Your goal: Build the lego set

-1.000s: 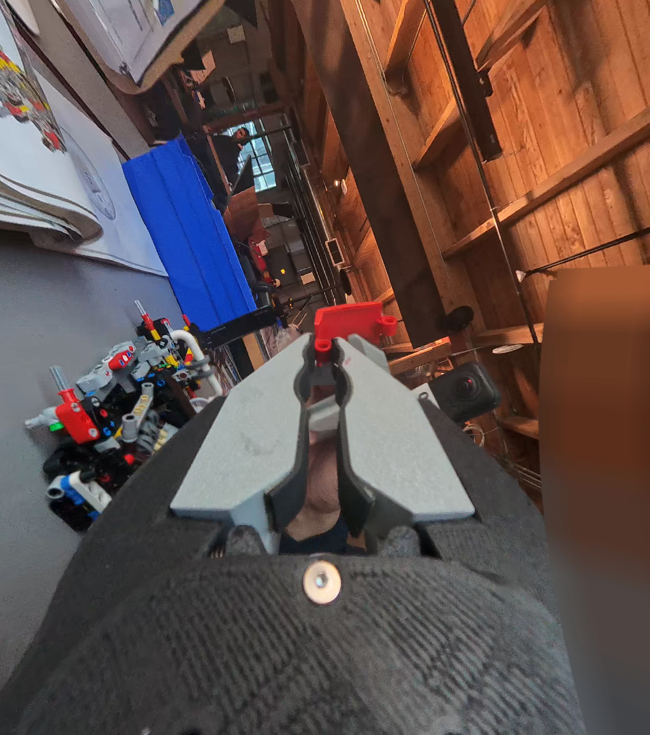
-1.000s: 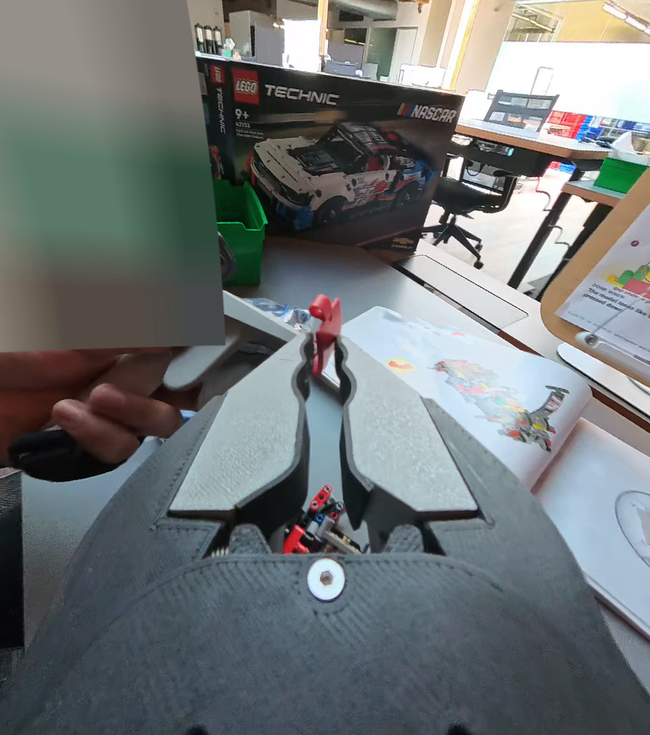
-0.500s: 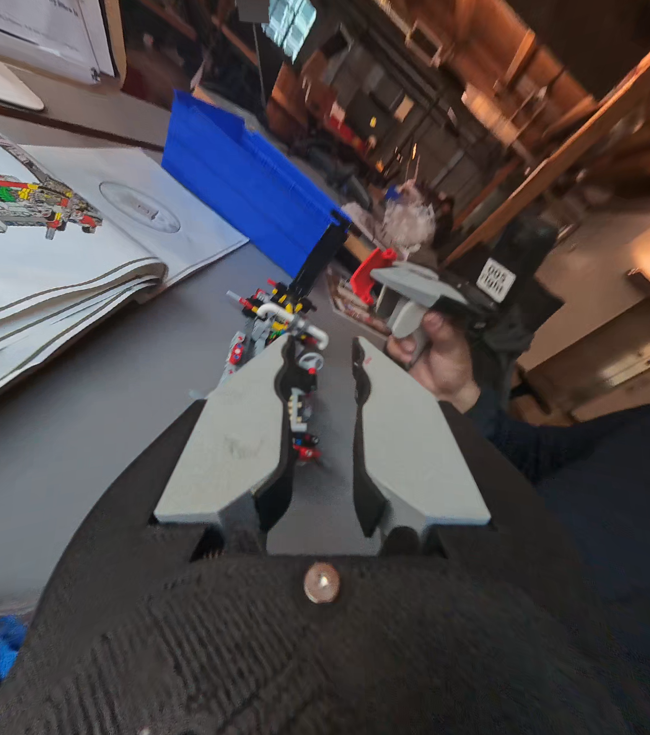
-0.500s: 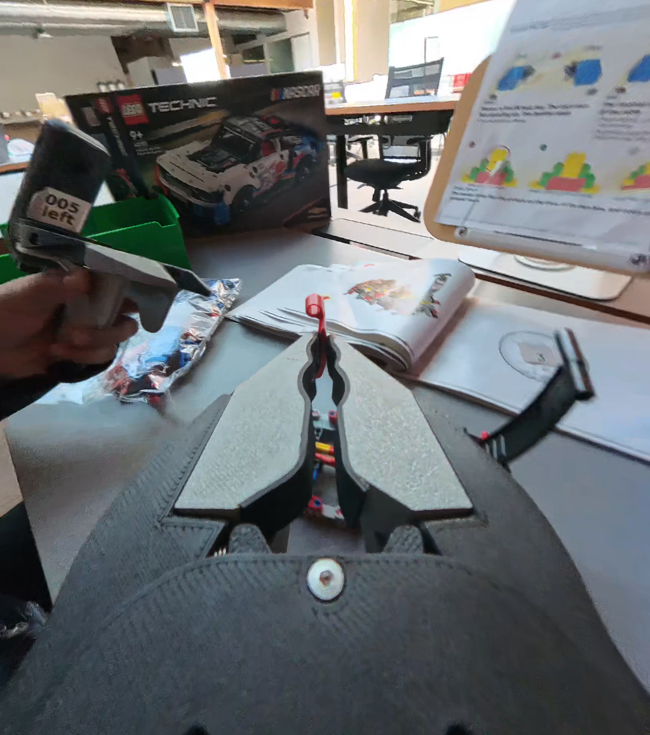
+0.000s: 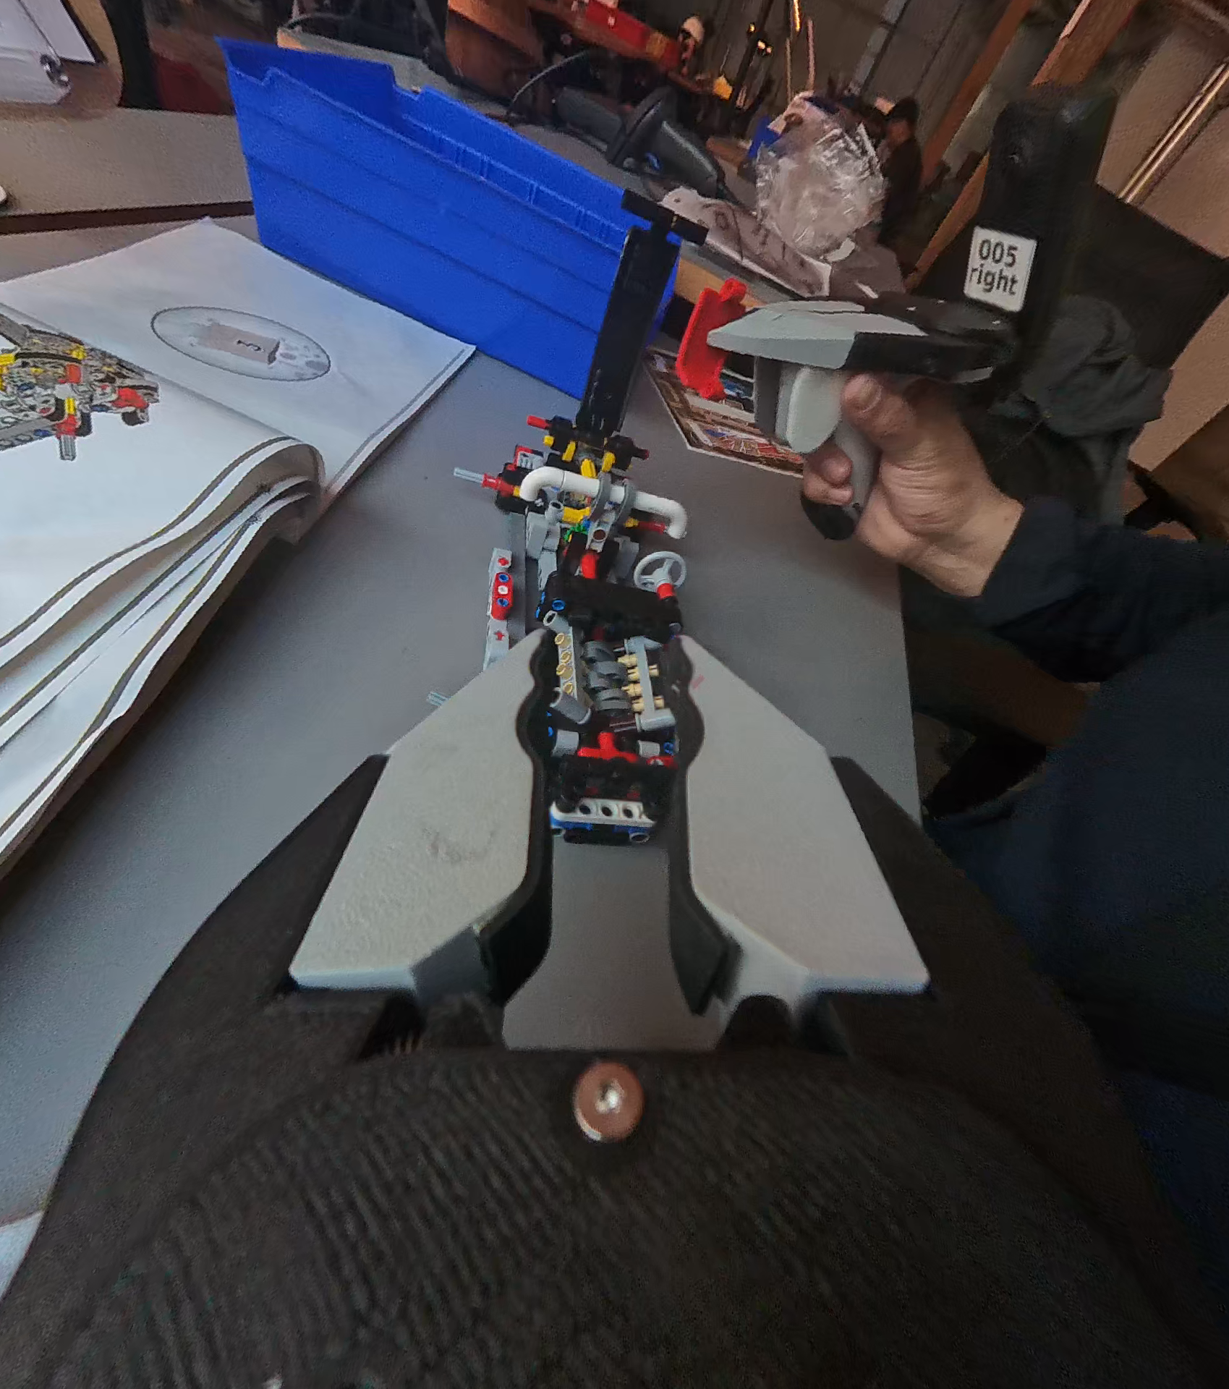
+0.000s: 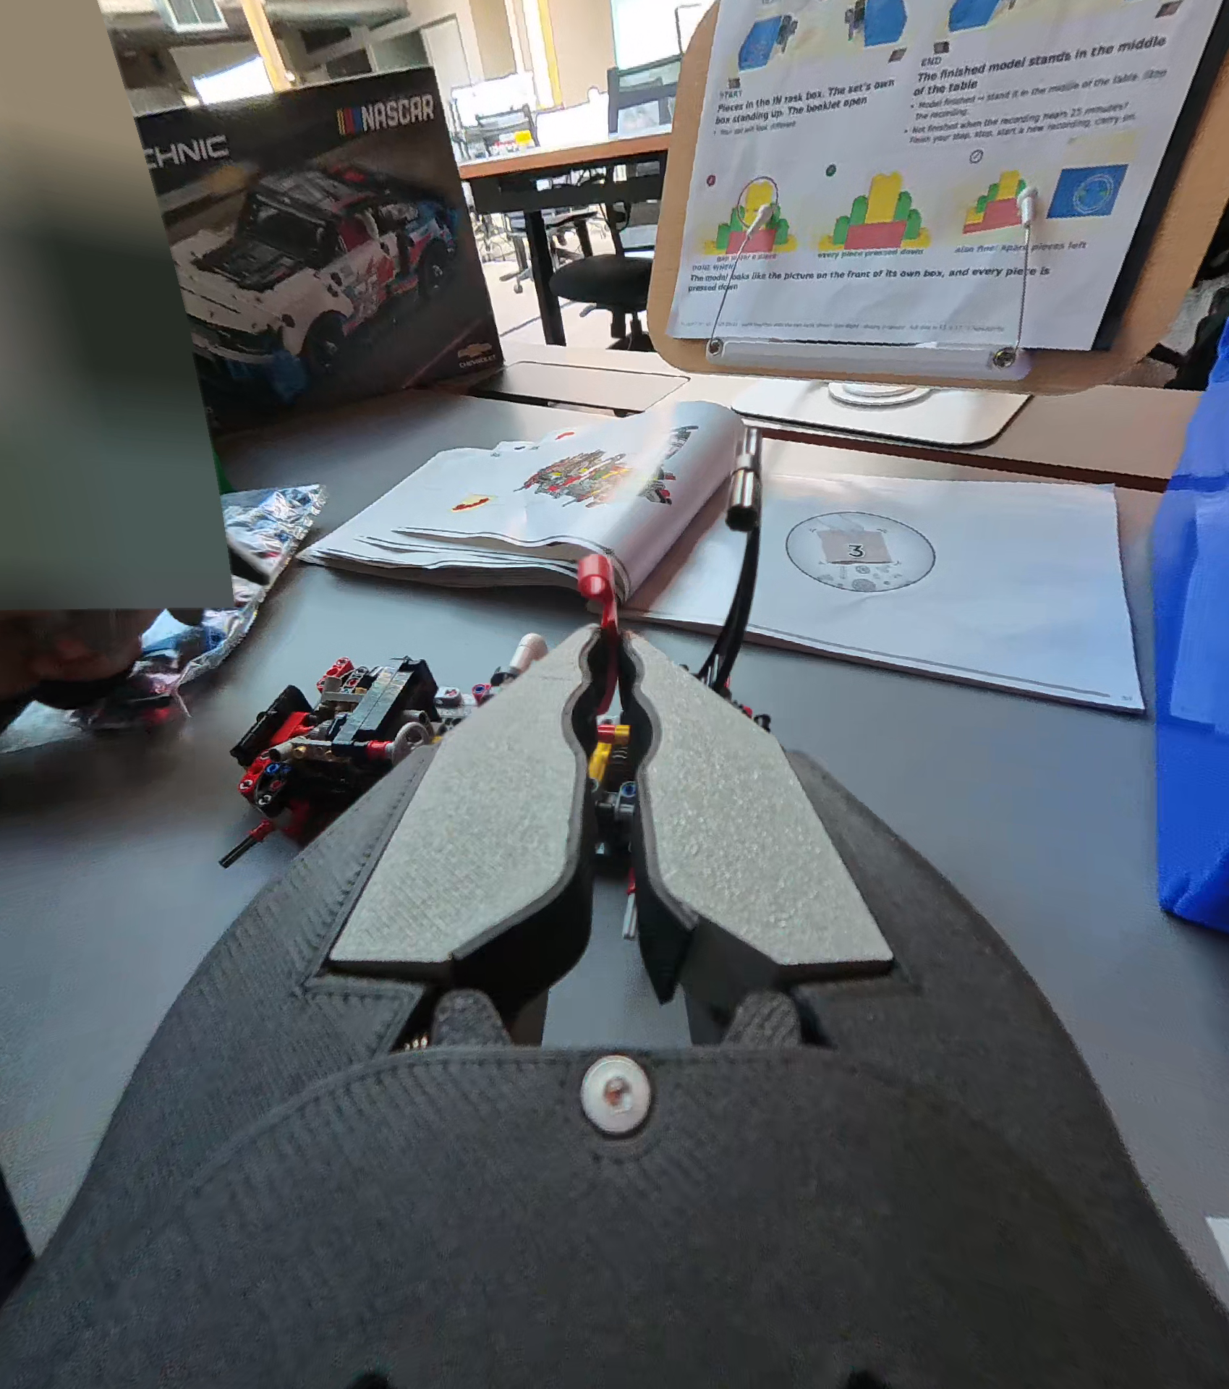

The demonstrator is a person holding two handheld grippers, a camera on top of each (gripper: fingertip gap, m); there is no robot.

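The right gripper (image 6: 615, 639) has its fingers closed on a thin red plastic panel piece (image 6: 600, 594), pinched edge-on at the very tips, with most of the piece standing clear above them; the left wrist view shows the same piece (image 5: 705, 338) projecting from that gripper's tips, raised above the table beside the blue bin (image 5: 431, 203). Hold area is small, so any sideways contact may, by judgement, rotate the piece in the pads or pull it free. The left gripper (image 5: 611, 654) has its fingers apart, straddling the engine section of the partly built brick car chassis (image 5: 600, 601) on the grey table (image 5: 235, 751). Whether the pads touch the model cannot be told; it is treated here as not gripped. Risk: closing on this section could load the small tan and grey pins between the fingers and unseat them, or skid the chassis along the smooth surface. A tall black beam (image 5: 630, 323) stands upright at the far end of the chassis, near the raised red piece; a careless approach could strike it and tip or break the assembly. The open instruction booklet (image 5: 107, 488) lies just left of the model, and a crinkled parts bag (image 6: 250, 541) lies beyond; either could snag a sweeping gripper body.
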